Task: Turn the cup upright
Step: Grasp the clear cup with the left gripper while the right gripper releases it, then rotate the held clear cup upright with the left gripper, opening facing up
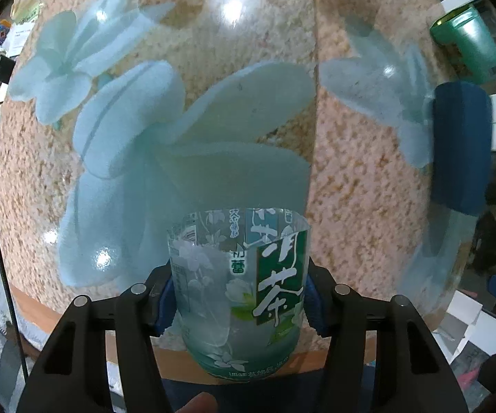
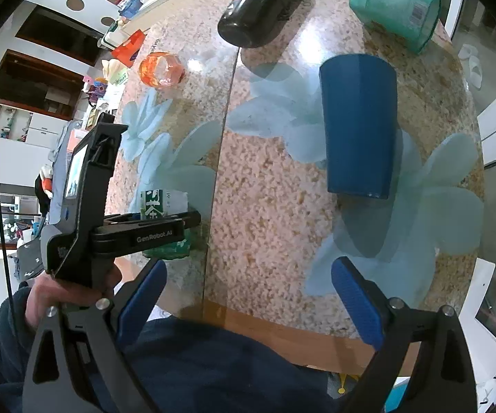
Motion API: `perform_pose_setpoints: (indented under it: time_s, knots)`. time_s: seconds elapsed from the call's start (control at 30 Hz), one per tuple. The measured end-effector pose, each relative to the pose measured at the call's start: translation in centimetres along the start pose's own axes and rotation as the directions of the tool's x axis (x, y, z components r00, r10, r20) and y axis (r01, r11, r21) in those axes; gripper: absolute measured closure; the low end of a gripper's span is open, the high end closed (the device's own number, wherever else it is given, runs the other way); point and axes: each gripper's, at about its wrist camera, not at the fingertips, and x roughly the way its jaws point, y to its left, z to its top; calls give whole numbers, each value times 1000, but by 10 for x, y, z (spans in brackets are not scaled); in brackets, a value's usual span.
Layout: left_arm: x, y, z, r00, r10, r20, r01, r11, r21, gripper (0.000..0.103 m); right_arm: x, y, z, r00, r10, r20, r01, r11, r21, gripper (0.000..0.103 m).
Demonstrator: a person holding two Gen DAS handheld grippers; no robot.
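Observation:
My left gripper [image 1: 239, 306] is shut on a clear plastic cup cut from a tea bottle [image 1: 239, 285], green label with white characters, open end up, held at the table's near edge. The same cup [image 2: 160, 206] and left gripper [image 2: 193, 218] show at the left of the right wrist view. My right gripper [image 2: 248, 296] is open and empty over the near edge of the table. A dark blue cup [image 2: 358, 127] stands upside down ahead of it, apart; in the left wrist view the blue cup [image 1: 461, 148] is at the right edge.
The round speckled table [image 2: 268, 199] has pale blue flower prints and a centre seam. A black cup [image 2: 258, 7] and a teal cup [image 2: 396, 7] lie on their sides at the far side. An orange glass [image 2: 160, 69] stands far left. Clutter lies beyond the table.

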Motion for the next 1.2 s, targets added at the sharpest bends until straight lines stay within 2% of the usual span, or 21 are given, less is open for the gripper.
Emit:
perform_pose_setpoints:
  time_s: [0.1,0.23,0.37,0.43,0.5,0.53,0.6,0.63,0.73,0.93,1.0,1.07,1.2]
  knots:
    - [-6,0,-8,998,-13,68,12,1000,16,40,-3,2,0,1000,-3,16,3,1000,-1,7]
    - [-16,1,-16,984,-39,174,31,999,44,40,-8,8,0,999,4,43,-3,1000,-12,7]
    - [-29,-3,-23,951,-51,304,26,996,86,40,-17,17,2,996,13,87,-10,999,-43,7]
    - [-39,-6,-18,925,-63,375,24,994,107,40,-22,22,2,993,19,115,-13,998,-58,7]
    - [-57,-15,1,896,-81,436,27,991,128,40,-25,26,2,989,29,144,-19,998,-67,7]
    - [-60,-17,1,872,-96,479,29,989,146,40,-27,27,2,986,33,161,-22,997,-73,7]
    - [-74,-18,15,838,-112,535,23,985,171,40,-30,30,2,981,31,190,-15,996,-83,7]
    - [-81,-24,15,811,-119,573,12,982,187,40,-30,30,2,979,28,204,-10,996,-88,7]
    - [-88,-18,16,756,-146,638,3,976,220,40,-29,33,4,970,17,241,9,994,-105,7]
    - [-80,-17,8,683,-210,700,15,962,274,40,-14,40,4,953,-72,295,124,979,-161,7]
    - [-73,-13,3,629,-266,730,39,949,312,40,-8,38,4,947,-95,307,151,975,-164,7]
    - [-69,-14,-1,615,-263,744,13,946,324,40,-2,34,4,944,-101,315,157,975,-157,7]
    - [-56,-12,-1,626,-265,733,6,942,335,40,13,24,5,936,-154,316,207,968,-140,7]
